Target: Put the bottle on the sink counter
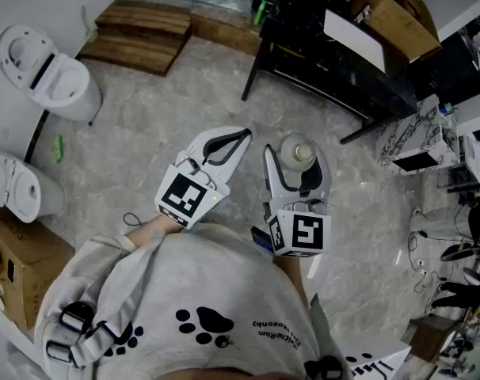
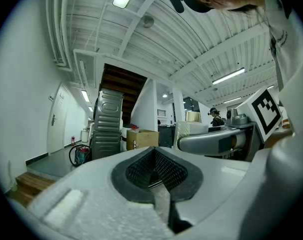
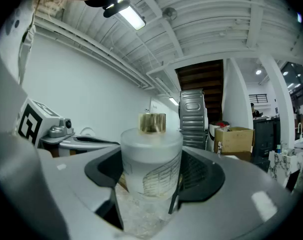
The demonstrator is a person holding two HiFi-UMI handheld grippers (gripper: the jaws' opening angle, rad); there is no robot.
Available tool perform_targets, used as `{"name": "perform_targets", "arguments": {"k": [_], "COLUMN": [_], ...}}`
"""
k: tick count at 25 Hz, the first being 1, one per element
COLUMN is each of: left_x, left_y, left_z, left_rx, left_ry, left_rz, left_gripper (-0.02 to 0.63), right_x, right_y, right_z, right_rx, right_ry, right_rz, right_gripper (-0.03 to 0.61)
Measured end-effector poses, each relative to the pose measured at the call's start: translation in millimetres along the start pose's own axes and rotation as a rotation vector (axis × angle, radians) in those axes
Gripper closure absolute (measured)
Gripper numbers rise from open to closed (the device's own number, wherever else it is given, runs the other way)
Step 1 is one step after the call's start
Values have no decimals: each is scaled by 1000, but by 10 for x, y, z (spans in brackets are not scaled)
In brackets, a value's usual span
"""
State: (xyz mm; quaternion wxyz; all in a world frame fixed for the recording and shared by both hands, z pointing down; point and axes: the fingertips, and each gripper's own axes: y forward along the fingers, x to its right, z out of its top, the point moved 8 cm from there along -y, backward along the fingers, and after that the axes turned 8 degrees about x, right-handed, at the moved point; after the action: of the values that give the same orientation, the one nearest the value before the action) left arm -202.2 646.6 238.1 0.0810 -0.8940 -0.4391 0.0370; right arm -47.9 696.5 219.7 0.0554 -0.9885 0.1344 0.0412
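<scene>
carrying step: the right tool [image 1: 295, 161] is clenched on the frosted bottle [image 3: 150, 159], upright in the air above the floor, the left tool [image 1: 238, 139] closed and empty; next, reach the sink desk, unseen here, and set the bottle down upright

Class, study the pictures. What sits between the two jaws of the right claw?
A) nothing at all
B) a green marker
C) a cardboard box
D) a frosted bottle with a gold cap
D: the right gripper view shows the right claw closed on the frosted bottle, which stands upright between its jaws.
</scene>
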Motion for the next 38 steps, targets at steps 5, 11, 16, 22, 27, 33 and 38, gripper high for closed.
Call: {"name": "perform_targets", "arguments": {"k": [5,11,16,22,27,33,38], "left_x": [80,201,285,298,101,-340,-798], "left_y": [62,101,77,139,266,610,991], "left_z": [-44,-34,-65,-123,-228,-336,-301], "left_rx": [13,19,20,2,-8,17,44], "left_ry": [9,22,24,23,9,17,76], "left_rz": [6,17,37,43,39,35,16], "left_gripper": [612,612,612,612,612,612,612], "right_x": [80,162,212,288,337,527,677], "right_y": [-48,-123,-215,-222,-31,460,1036], "right_z": [-8,21,-22,-68,-130,-263,-308], "right_rx": [11,16,17,7,-4,1,24], "right_ry": [-13,-14,34,42,34,55,15], "right_rz": [8,21,35,43,41,30,13], "right_gripper": [247,247,247,248,247,248,247]}}
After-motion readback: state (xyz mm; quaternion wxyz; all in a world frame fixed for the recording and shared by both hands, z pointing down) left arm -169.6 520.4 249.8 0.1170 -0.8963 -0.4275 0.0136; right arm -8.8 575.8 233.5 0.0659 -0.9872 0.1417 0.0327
